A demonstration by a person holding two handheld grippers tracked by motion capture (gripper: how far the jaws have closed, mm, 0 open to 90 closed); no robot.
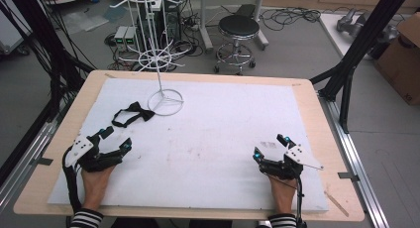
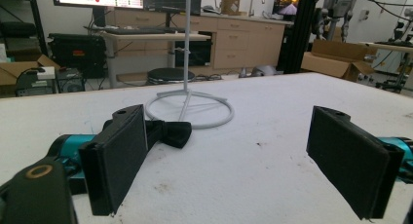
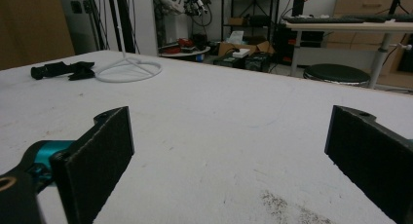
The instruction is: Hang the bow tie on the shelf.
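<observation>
On white table top, left gripper and right gripper resting apart near front edge, jaws spread wide and empty; black bow tie just beside base of white wire rack, presumably awaiting hanging

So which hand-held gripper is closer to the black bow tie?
The left hand-held gripper. The black bow tie lies just ahead of it by the white stand; the right hand-held gripper sits across the table.
</observation>
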